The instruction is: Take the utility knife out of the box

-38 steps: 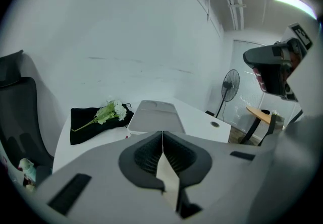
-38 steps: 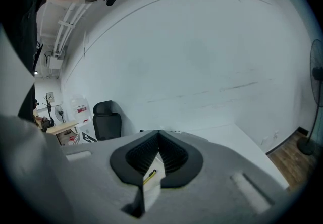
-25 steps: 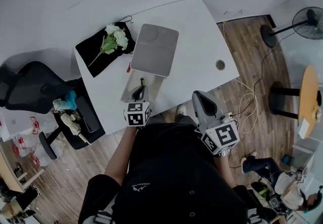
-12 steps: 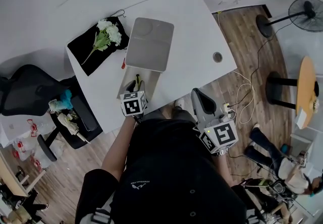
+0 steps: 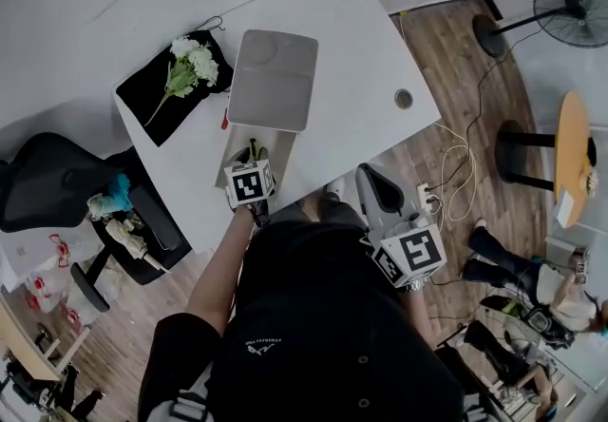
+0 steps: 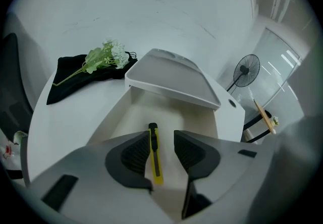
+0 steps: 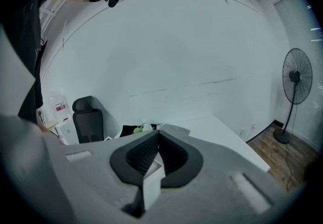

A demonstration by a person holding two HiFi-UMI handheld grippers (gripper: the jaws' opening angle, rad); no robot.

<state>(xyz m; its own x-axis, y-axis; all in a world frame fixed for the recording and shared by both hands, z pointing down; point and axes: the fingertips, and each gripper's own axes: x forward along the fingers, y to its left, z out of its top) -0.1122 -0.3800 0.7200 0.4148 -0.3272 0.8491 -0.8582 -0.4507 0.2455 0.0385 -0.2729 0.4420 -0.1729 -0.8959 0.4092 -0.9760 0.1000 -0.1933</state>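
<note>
A white box stands open on the white table, its lid hinged back. The yellow and black utility knife lies flat on the box floor. My left gripper points steeply down into the box and its jaws have just been opening. They now straddle the knife, which lies nearer the left pad, and the pads do not press on it. From the head view the left gripper covers most of the knife. My right gripper hangs off the table's near edge, shut and empty.
White flowers lie on a black cloth at the table's left end. A cable hole sits near the right edge. A black office chair stands to the left; a floor fan and a round wooden table to the right.
My left gripper has sunk into the box and its jaws have gone from shut to wide apart around the knife. The right gripper has stayed by the table's edge.
</note>
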